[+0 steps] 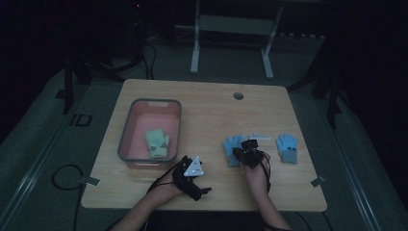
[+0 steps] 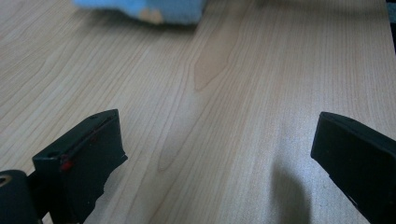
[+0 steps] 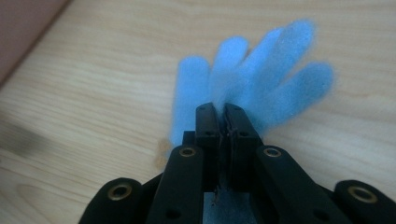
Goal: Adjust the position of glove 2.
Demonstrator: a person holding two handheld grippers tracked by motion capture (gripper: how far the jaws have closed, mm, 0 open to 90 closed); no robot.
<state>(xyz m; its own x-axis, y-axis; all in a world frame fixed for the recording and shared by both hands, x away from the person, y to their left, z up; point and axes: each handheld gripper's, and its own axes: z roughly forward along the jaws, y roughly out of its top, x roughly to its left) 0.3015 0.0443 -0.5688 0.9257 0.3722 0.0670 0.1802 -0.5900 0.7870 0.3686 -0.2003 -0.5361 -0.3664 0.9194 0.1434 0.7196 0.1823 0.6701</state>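
Gloves: two blue (image 1: 234,146) (image 1: 287,147), one green (image 1: 157,143).

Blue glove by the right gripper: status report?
Right gripper shut, over blue glove; grip unclear. Left gripper open, idle over table. Nothing in the way.

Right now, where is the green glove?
In the high view, the green glove lies inside the grey bin at table left, beyond the left gripper.
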